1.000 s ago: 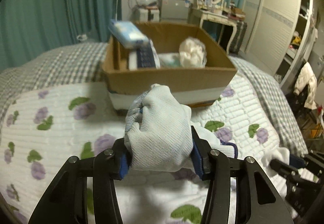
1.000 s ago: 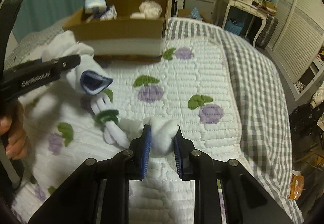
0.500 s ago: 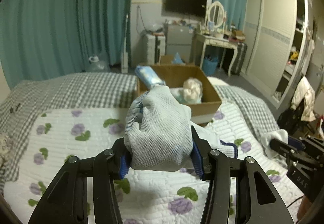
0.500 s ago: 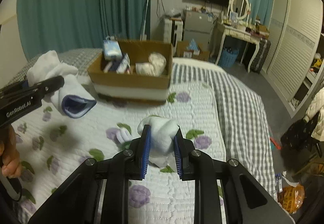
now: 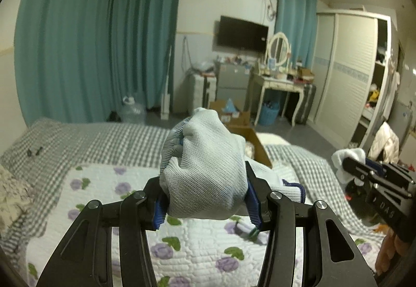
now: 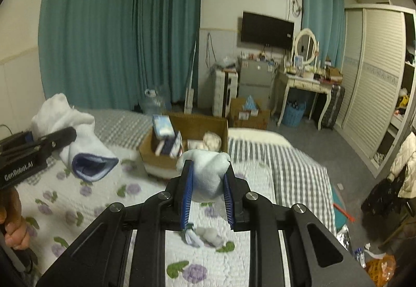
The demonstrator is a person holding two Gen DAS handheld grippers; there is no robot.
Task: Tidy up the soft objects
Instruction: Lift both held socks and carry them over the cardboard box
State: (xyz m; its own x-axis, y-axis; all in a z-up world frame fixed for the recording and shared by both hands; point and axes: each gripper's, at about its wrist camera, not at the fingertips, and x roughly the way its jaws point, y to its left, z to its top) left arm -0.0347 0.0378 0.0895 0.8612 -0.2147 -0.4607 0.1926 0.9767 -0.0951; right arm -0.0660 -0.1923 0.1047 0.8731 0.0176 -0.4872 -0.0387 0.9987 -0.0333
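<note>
- Left gripper [image 5: 206, 205] is clamped on a white knit sock with a navy-trimmed cuff [image 5: 205, 172]. The sock bulges up between the blue pads, and from the right wrist view you can see its open cuff [image 6: 91, 166] hanging down, well clear of the bed.
- Right gripper [image 6: 208, 197] is squeezed shut on a bunched-up pale white soft cloth item [image 6: 206, 172]. Could be another sock, can't really tell. It's held up in the air over the quilt.
- Both sit above the white quilted bedspread with purple flowers and green leaves [image 6: 78, 211], which lies on a grey checked blanket [image 5: 104, 141].
- A brown open-top cardboard box [image 6: 197, 123] sits on the bed further back, beyond both grippers. Inside is a light blue plastic pack [image 6: 162, 126] propped at the left end, and a crumpled white fluffy bundle [image 6: 212, 140] toward the right.
- A small white and green sock-like piece [image 6: 205, 235] lies on the quilt just below the right gripper, not touching it.
</note>
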